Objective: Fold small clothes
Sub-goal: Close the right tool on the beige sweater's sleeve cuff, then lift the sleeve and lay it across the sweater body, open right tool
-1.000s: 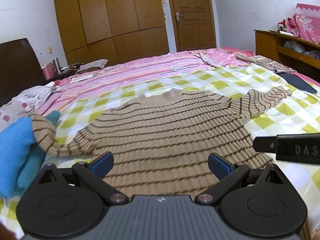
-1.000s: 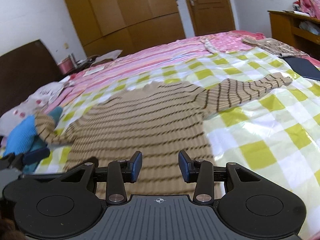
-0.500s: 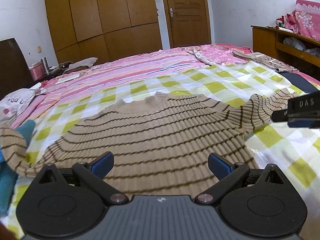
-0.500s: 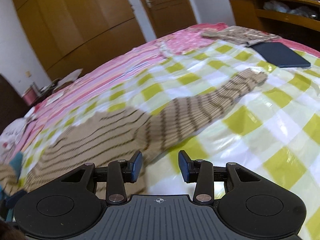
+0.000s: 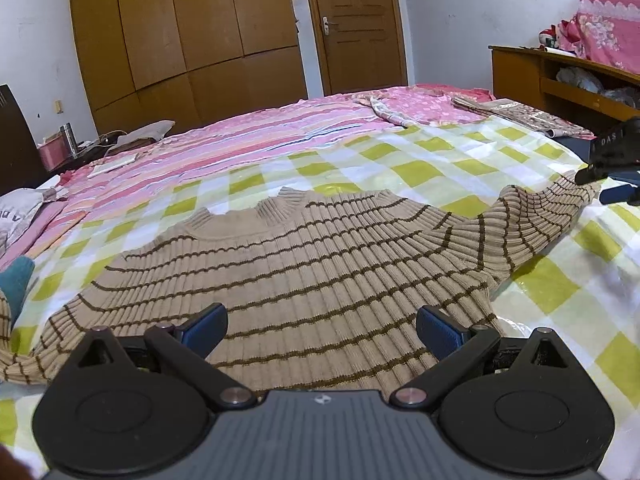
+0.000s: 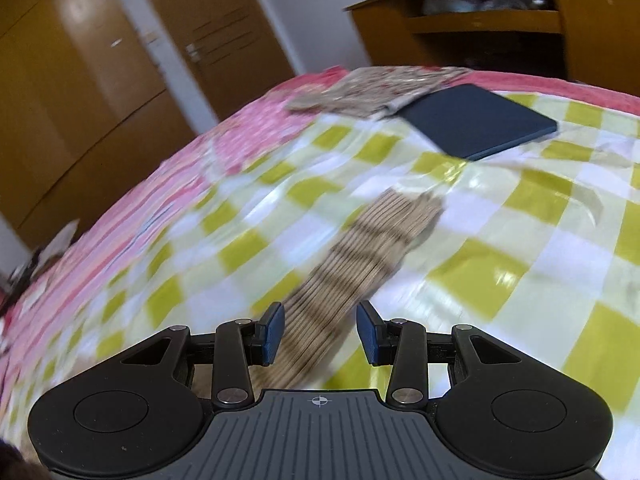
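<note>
Beige knit sweater [image 5: 304, 264] with thin brown stripes is laid flat on the yellow-and-white checked sheet [image 5: 420, 168], collar pointed toward the far wardrobe [image 5: 188, 32]. Left gripper [image 5: 322, 326] is held low over the hem, jaws spread wide, nothing between the blue pads [image 5: 206, 326]. Right gripper [image 6: 320, 334] is seen over the outstretched sleeve [image 6: 360, 240], jaws partly apart, pads either side of the sleeve line but not pressed on it; right view is blurred, so contact cannot be confirmed. In the left view the right gripper [image 5: 612, 160] is seen at the sleeve end. Dark blue flat pad [image 6: 480, 120] is lying beyond the cuff, beside patterned cloth [image 6: 372, 92].
</note>
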Tool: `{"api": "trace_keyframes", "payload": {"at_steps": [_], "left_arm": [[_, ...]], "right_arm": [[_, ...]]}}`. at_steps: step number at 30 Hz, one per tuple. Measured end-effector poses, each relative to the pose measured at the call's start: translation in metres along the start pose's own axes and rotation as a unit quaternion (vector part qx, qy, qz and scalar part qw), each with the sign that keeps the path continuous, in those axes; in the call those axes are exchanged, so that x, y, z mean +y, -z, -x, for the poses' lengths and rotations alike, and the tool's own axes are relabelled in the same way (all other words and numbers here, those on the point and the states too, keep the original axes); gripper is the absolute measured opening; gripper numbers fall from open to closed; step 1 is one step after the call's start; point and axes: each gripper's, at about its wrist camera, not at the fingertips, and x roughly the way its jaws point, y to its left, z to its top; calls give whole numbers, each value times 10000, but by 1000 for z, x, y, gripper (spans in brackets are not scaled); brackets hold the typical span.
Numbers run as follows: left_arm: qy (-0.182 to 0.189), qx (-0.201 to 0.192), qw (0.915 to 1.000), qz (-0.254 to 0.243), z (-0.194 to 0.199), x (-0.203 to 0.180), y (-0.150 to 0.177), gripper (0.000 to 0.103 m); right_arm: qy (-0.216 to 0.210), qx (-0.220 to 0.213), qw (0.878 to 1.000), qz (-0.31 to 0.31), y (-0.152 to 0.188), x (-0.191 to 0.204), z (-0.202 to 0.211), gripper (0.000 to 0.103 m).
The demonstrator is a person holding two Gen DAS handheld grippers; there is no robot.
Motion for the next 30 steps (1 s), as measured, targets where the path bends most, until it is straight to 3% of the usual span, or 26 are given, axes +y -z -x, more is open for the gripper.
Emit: {"api": "trace_keyframes", "payload": {"at_steps": [5,11,13,17,20,30], "left_arm": [[59,25,10000,-50,-1,-3,6,103],[98,49,9998,-173,2,-8,10,103],[98,48,9998,-170,5,-7,11,103],[64,112,9998,-129,10,-3,13,103],[3,116,9997,-192,17,0,16,103],[-89,117,9998,-168,31,7,21,103]], "right_arm": [[190,9,9991,-377,-12,-22,-31,39],[-203,109,9958,-888,-13,-37,-55,39],[-317,110,9941,-1031,-14,-42,-57,37],[-435,180,9920,-1173,-13,-49,-59,20],[-676,204,9844,-1613,-14,-59,-57,11],[-1098,-109,9795,-1686,-23,-51,-26,10]]}}
